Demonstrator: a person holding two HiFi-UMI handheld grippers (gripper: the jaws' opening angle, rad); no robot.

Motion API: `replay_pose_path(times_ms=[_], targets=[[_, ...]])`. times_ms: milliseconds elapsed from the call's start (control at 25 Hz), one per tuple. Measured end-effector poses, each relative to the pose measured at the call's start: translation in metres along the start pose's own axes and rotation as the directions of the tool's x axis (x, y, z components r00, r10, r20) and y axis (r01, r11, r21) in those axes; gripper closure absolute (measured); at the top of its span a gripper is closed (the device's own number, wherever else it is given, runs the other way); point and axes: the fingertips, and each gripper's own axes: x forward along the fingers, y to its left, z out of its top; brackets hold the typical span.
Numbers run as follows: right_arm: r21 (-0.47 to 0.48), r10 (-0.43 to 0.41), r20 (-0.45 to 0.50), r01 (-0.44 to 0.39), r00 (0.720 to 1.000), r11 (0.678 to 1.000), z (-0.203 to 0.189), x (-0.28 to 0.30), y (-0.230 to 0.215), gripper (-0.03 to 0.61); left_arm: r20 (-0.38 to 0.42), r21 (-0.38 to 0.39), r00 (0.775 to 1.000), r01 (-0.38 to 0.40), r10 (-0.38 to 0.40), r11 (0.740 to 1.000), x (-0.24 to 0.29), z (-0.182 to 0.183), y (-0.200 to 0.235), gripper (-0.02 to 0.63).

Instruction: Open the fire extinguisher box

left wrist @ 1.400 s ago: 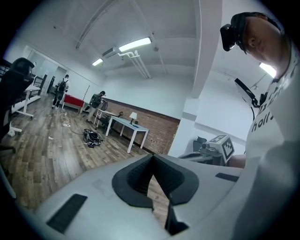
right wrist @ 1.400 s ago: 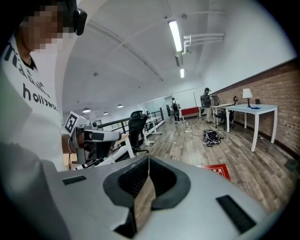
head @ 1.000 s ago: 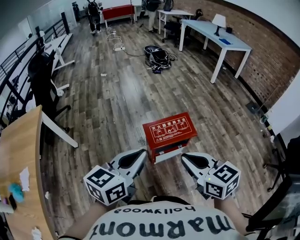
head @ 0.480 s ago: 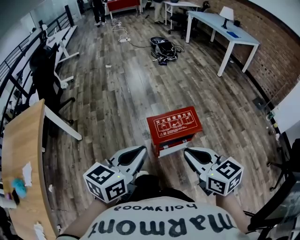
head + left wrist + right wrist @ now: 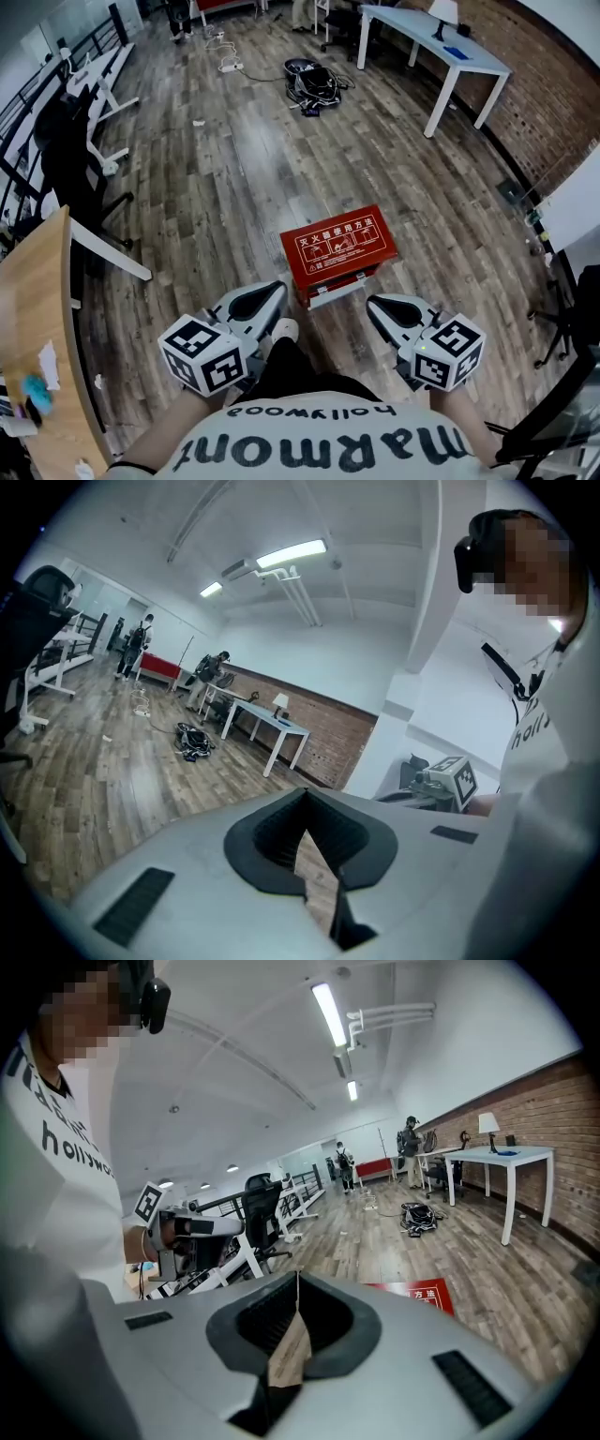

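Observation:
A red fire extinguisher box (image 5: 337,248) lies flat on the wooden floor, its white-printed face up and its lid closed. In the head view both grippers hover just on my side of it. My left gripper (image 5: 274,292) is shut and points at the box's near left corner, not touching it. The right gripper (image 5: 375,307) is also shut, just short of the near right corner. In the left gripper view the left gripper (image 5: 304,797) holds nothing between its closed jaws. The right gripper (image 5: 298,1279) is likewise empty, with a corner of the box (image 5: 415,1294) beyond it.
A white desk (image 5: 448,58) stands at the back right by a brick wall (image 5: 553,94). A tangle of cables and a bag (image 5: 314,82) lies on the floor behind. A wooden table (image 5: 28,309) and black chairs (image 5: 61,159) are at the left. My shoe (image 5: 284,330) shows between the grippers.
The head view has shifted, so the box sits a little higher in it. My shoe now shows between the grippers. Both grippers stay shut near the box.

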Motion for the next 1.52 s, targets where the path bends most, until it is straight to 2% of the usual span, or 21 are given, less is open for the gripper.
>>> replay_pose_path(times_ms=[240,640,720,920,1000,1160,1240,1520], targets=[[0.03,0.001,-0.033,0.0,0.999,1.0,0.002,0.022,-0.015,0.568,-0.054,-0.031,0.998,0.017,-0.019,0.999,0.024,-0.002,0.023,0.609],[0.092,-0.036,-0.05,0.041,0.998,0.995,0.02,0.063,-0.049,0.568,-0.101,-0.024,0.993,0.054,-0.057,0.998,0.06,0.029,0.068,0.609],[0.097,-0.054,-0.05,0.059,0.997,0.993,0.025,0.072,-0.059,0.568,-0.108,-0.022,0.992,0.062,-0.065,0.998,0.068,0.035,0.079,0.609],[0.022,-0.146,-0.031,0.147,0.989,0.989,0.043,0.093,-0.084,0.568,-0.143,-0.027,0.986,0.083,-0.086,0.996,0.084,0.048,0.115,0.609],[0.028,-0.179,-0.041,0.18,0.983,0.983,0.043,0.103,-0.097,0.568,-0.162,-0.026,0.982,0.092,-0.095,0.995,0.094,0.049,0.131,0.609],[0.089,-0.218,-0.051,0.222,0.975,0.971,0.03,0.12,-0.113,0.566,-0.223,-0.026,0.964,0.141,-0.143,0.99,0.119,0.035,0.156,0.609],[0.149,-0.227,-0.041,0.231,0.973,0.962,0.019,0.127,-0.121,0.566,-0.251,-0.031,0.955,0.154,-0.156,0.988,0.13,0.023,0.168,0.609],[0.36,-0.174,-0.07,0.188,0.982,0.914,-0.038,0.15,-0.146,0.566,-0.361,-0.073,0.923,0.116,-0.134,0.991,0.162,-0.032,0.204,0.609]])
